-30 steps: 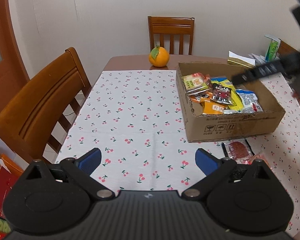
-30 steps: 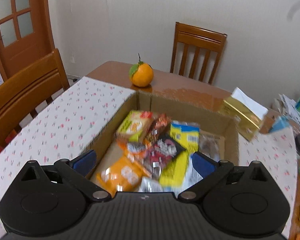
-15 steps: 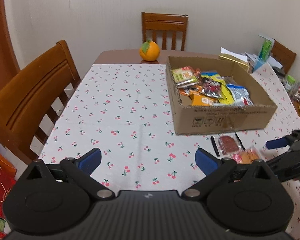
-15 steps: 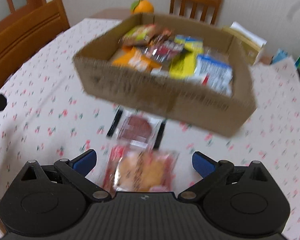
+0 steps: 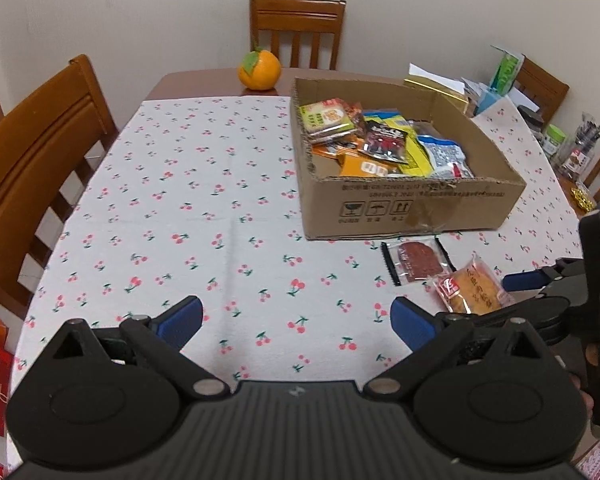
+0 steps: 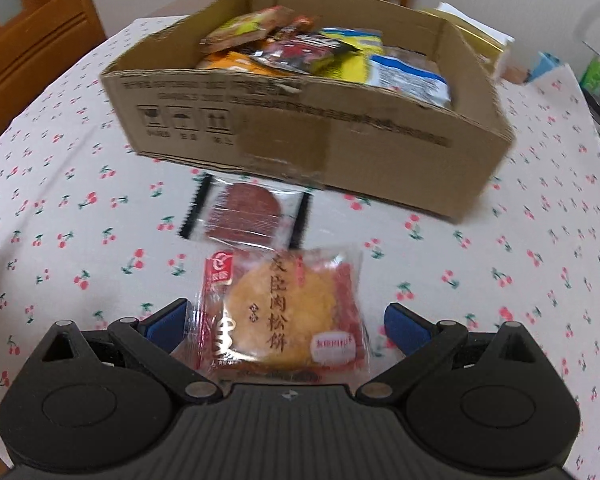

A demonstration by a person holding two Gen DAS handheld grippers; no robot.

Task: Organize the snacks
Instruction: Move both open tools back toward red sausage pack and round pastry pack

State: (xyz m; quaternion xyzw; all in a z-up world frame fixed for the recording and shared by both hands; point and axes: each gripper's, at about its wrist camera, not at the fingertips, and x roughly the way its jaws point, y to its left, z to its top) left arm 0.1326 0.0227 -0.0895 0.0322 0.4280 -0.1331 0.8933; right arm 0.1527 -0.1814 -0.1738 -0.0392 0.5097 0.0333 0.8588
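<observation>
Right gripper [image 6: 286,322] stood wide open and empty, its two blue pads spread to either side of the clear-wrapped round golden pastry packet with red printing [image 6: 284,312], which lay flat on the white cherry-print tablecloth [image 6: 80,240] squarely between them. That was the relation the next move seemed to turn on: the packet sat straight ahead and low in the mouth of the jaws, with the left pad nearly at its edge and the right pad a little apart. Its long axis looked to run near to far, along the fingers, with the printed characters reading upright towards the gripper, so closing would likely pinch it across its shorter width.

Just beyond it, on the far side, lay the small clear packet holding a dark red disc with black serrated ends [image 6: 246,212], its long axis left to right, and past that the shallow brown cardboard box [image 6: 300,140] already filled with snack bags.

Left gripper [image 5: 296,320] was also wide open and empty, over bare cloth, well to the left of both packets, so the right was plainly the nearer.
</observation>
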